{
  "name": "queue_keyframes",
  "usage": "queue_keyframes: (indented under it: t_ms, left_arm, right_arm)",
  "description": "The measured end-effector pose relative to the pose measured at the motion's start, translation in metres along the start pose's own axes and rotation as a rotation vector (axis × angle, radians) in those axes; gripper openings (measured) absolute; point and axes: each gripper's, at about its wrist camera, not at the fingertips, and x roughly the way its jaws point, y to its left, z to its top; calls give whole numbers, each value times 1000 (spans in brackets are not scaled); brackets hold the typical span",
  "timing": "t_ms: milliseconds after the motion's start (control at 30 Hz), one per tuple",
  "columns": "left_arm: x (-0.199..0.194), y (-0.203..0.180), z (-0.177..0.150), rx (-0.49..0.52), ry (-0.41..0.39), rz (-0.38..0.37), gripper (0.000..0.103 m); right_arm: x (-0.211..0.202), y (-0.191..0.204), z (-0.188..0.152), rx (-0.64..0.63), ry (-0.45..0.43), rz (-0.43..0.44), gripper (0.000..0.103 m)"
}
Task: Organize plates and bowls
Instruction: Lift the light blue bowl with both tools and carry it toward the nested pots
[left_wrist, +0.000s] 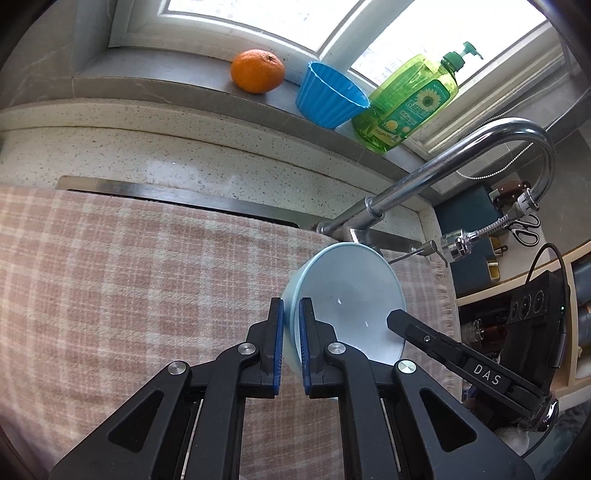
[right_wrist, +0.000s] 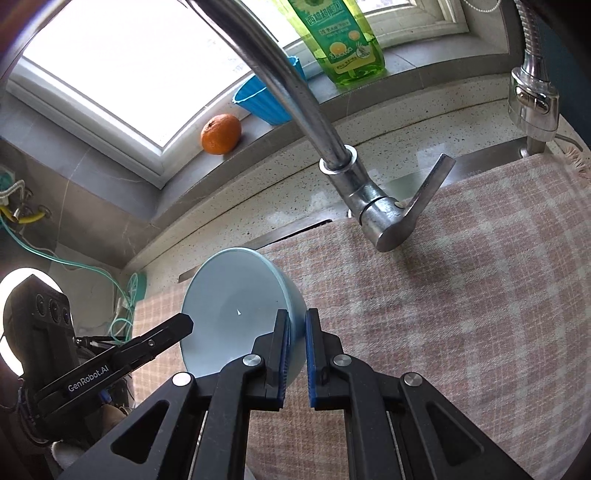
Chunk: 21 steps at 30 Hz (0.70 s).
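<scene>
the bowl (left_wrist: 347, 306) is pinched at opposite rim walls by the left gripper (left_wrist: 291, 314) and right gripper (right_wrist: 297, 325), held between them, tilted, above the cloth (left_wrist: 129, 277).

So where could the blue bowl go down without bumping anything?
The checked cloth is bare to the left of the light blue bowl, up to the speckled counter. In the right wrist view it is bare to the right too. It is crowded behind the bowl, by the faucet.

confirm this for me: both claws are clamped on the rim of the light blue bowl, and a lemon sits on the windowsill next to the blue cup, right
Not a lemon: the left wrist view shows an orange beside the blue cup. The rest holds: the left claw and right claw both clamp the light blue bowl.
</scene>
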Motion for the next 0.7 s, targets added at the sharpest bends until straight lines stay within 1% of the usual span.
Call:
queue_keyframes:
  t_ms: [167,367,700]
  left_arm:
    - [-28,7,-12,-7,-37,-13,7]
    - [-60,25,-23,-29,-76,-25,7]
    - [-112,64,-56,-73,-135,-4,7]
  right_arm:
    - [-13,21,-13,-25,-6,10,8]
    - [-21,51,-33,-62,-2,22,8]
    - [-24,111,-74,-142,15,48,8]
